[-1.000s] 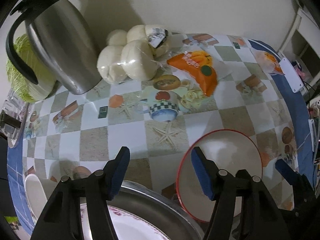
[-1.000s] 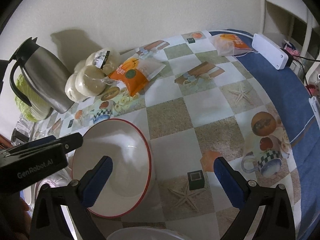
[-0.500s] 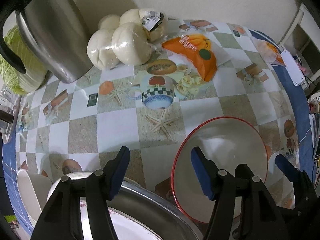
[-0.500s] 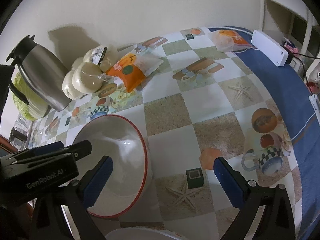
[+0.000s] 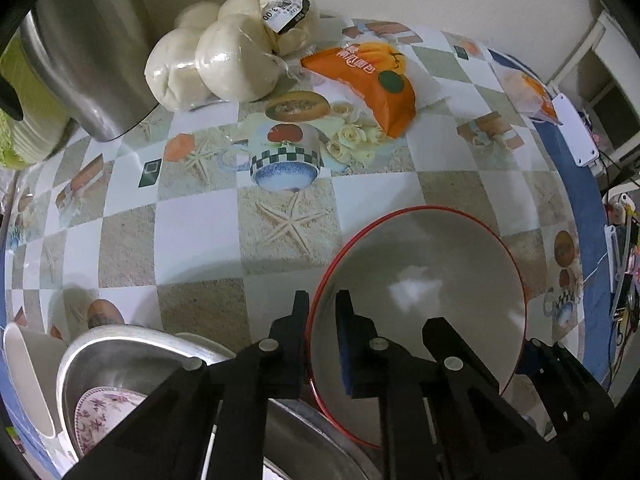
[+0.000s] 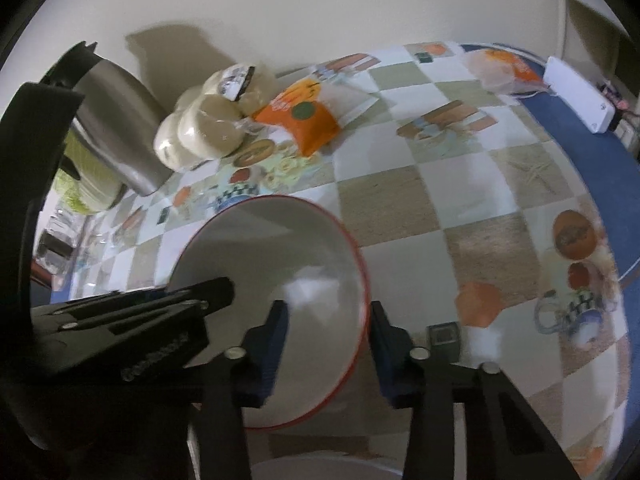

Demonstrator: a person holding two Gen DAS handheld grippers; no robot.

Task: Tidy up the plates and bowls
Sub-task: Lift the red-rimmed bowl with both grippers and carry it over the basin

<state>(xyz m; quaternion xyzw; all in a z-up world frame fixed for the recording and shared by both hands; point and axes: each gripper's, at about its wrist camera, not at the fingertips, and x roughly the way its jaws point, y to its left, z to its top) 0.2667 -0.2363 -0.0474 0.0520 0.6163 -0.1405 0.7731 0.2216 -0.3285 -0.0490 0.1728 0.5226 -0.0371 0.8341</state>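
Toward the near edge of the surface (image 5: pixel 200 236), as the left wrist view has it, the left claw (image 5: pixel 322 322) is clenched on the near-left rim of the red-rimmed bowl (image 5: pixel 432 272), one finger outside the rim and the blue-padded one inside. Just beside it on the left sits a steel basin (image 5: pixel 132 356) holding a floral plate (image 5: pixel 100 412), with a white cup (image 5: pixel 28 380) at the near-left corner. Along the far edge stand a steel kettle (image 5: pixel 88 52), a bag of steamed buns (image 5: pixel 216 56) and an orange snack packet (image 5: pixel 380 80).

From the right wrist view, the right claw (image 6: pixel 328 324) straddles the bowl's (image 6: pixel 280 264) opposite wall, one finger (image 6: pixel 276 340) inside and the other outside against the red rim. A little gap seems to remain around the wall, and the frame is blurred, so I cannot tell whether it grips. The left claw's body (image 6: pixel 132 336) shows at the bowl's left side.

By my reading, the step in hand is taking up the bowl with both claws. Next it wants a level lift and a carry toward the basin, keeping clear of the basin's rim.
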